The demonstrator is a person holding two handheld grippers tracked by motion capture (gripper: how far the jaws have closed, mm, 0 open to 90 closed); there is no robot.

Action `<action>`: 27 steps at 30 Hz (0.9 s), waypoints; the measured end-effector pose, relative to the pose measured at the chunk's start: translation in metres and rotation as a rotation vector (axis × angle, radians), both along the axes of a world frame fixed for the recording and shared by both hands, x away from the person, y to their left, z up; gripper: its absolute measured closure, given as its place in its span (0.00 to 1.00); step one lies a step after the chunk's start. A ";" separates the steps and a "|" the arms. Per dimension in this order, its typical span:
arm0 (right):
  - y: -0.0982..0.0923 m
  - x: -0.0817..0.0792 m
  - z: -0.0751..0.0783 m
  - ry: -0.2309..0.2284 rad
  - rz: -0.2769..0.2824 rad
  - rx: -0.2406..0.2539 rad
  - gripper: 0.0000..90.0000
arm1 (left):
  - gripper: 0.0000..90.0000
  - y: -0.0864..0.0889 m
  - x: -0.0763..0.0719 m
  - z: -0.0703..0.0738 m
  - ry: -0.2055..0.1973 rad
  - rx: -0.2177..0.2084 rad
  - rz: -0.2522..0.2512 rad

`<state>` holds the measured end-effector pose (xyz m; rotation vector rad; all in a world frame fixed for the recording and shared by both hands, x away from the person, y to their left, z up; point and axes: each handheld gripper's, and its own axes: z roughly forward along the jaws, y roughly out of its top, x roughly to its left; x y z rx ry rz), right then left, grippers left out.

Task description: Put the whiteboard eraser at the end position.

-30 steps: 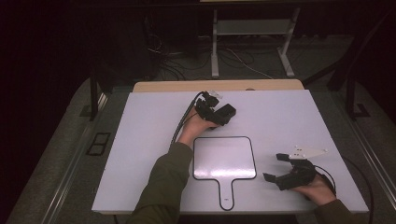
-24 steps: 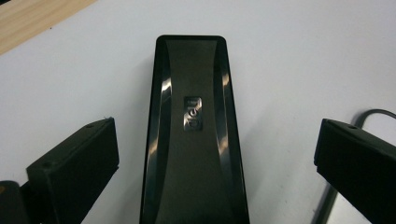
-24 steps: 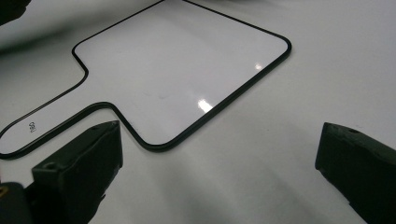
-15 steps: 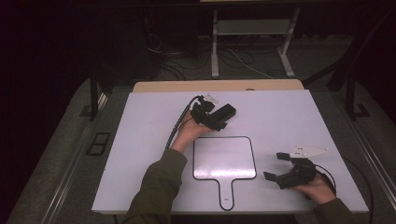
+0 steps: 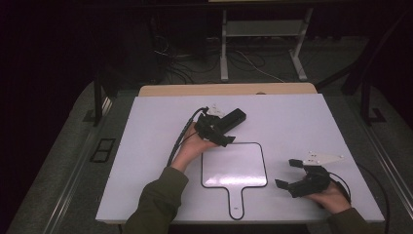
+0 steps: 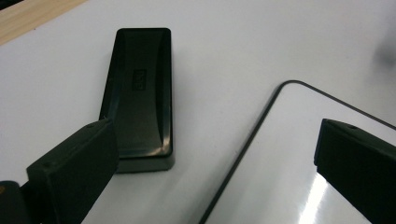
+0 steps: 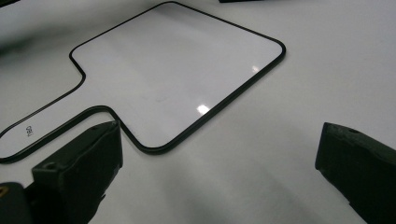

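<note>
left gripper (image 5: 225, 132) hovers by the black eraser (image 6: 139, 93), jaws spread and empty; right gripper (image 5: 292, 174), jaws also spread, sits beside the paddle-shaped whiteboard (image 5: 234, 165).

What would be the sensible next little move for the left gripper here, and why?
Probably shift the left gripper sideways over the black eraser, then lower it. Its jaws are open, but the eraser lies off to one side by one jaw rather than between them, flat on the table beside the small whiteboard.
</note>
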<state>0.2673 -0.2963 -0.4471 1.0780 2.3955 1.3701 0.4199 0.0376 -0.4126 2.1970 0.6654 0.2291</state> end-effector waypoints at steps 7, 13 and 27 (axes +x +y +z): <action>-0.002 0.000 0.001 -0.001 -0.004 0.011 0.00 | 0.00 0.013 -0.018 0.003 -0.009 -0.013 0.001; -0.001 0.000 0.000 -0.004 -0.004 0.006 0.00 | 0.00 0.027 -0.032 0.005 -0.023 -0.031 0.007; 0.000 -0.001 0.000 -0.005 -0.002 0.005 0.00 | 0.00 0.051 -0.061 0.004 -0.032 -0.061 0.020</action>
